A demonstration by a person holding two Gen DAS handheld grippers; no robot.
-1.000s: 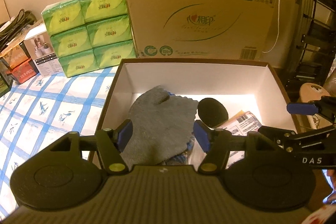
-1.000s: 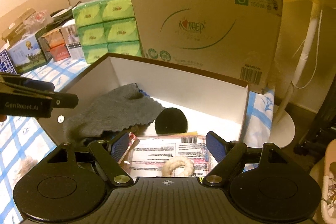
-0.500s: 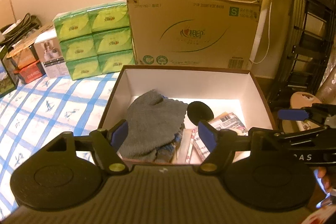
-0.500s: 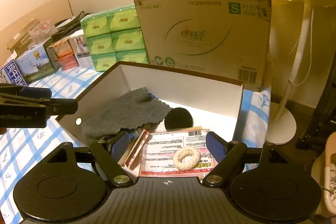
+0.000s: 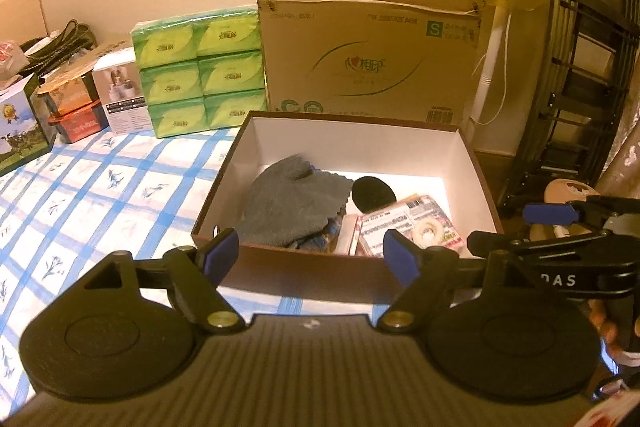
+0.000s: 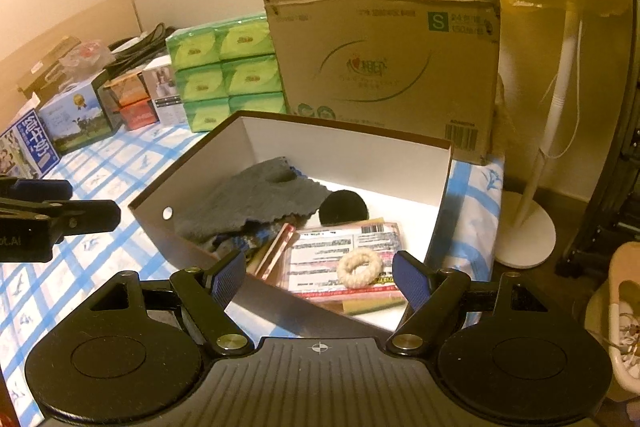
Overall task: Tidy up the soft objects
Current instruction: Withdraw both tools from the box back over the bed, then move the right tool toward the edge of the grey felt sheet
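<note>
A brown box with white inside stands on the checked cloth. In it lie a grey cloth, a black round pad, flat printed packets and a cream fabric ring. My left gripper hangs in front of the box's near wall, jaws opening, nothing between them. My right gripper is open and empty over the box's near corner. Each gripper shows at the edge of the other's view.
A tall cardboard carton stands behind the box, green tissue packs to its left, then small boxes. A white fan stand and a dark rack are off the right edge.
Both grippers have drawn back and risen away from the box, so its near wall shows now. The left jaws have spread wider. The grey cloth stays in the box.
</note>
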